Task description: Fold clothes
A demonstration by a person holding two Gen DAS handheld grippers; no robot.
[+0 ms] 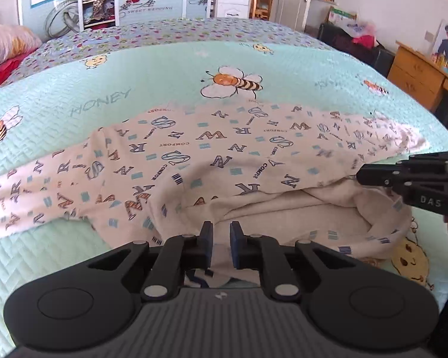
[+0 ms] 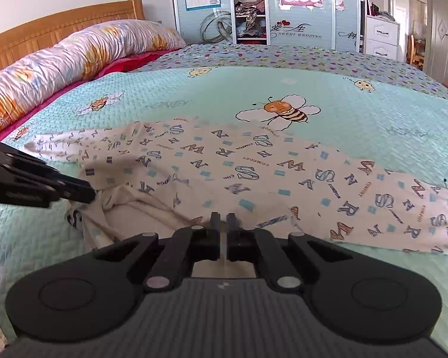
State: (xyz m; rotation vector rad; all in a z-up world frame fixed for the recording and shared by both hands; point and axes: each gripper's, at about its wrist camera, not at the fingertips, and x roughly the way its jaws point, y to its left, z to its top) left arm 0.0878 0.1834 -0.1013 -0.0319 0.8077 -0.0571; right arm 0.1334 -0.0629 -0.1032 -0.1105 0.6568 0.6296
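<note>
A white garment (image 1: pixel 212 155) printed with letters and small blue squares lies spread across the bed, one sleeve trailing left. Its near edge is lifted, showing the plain cream inside (image 1: pixel 283 208). My left gripper (image 1: pixel 221 238) is shut on that near edge, with cloth between its blue pads. The right gripper (image 1: pixel 360 176) comes in from the right and touches the raised fold. In the right wrist view the garment (image 2: pixel 254 173) runs off to the right, my right gripper (image 2: pixel 223 223) is shut on a thin bit of its hem, and the left gripper (image 2: pixel 88 194) pinches the cloth at the left.
The bed wears a mint quilted cover (image 1: pixel 164 68) with bee prints. A floral pillow (image 2: pixel 74 56) and wooden headboard (image 2: pixel 59 26) are at the far left. A wardrobe (image 2: pixel 254 3) stands beyond the bed, a wooden desk (image 1: pixel 418 71) to the right.
</note>
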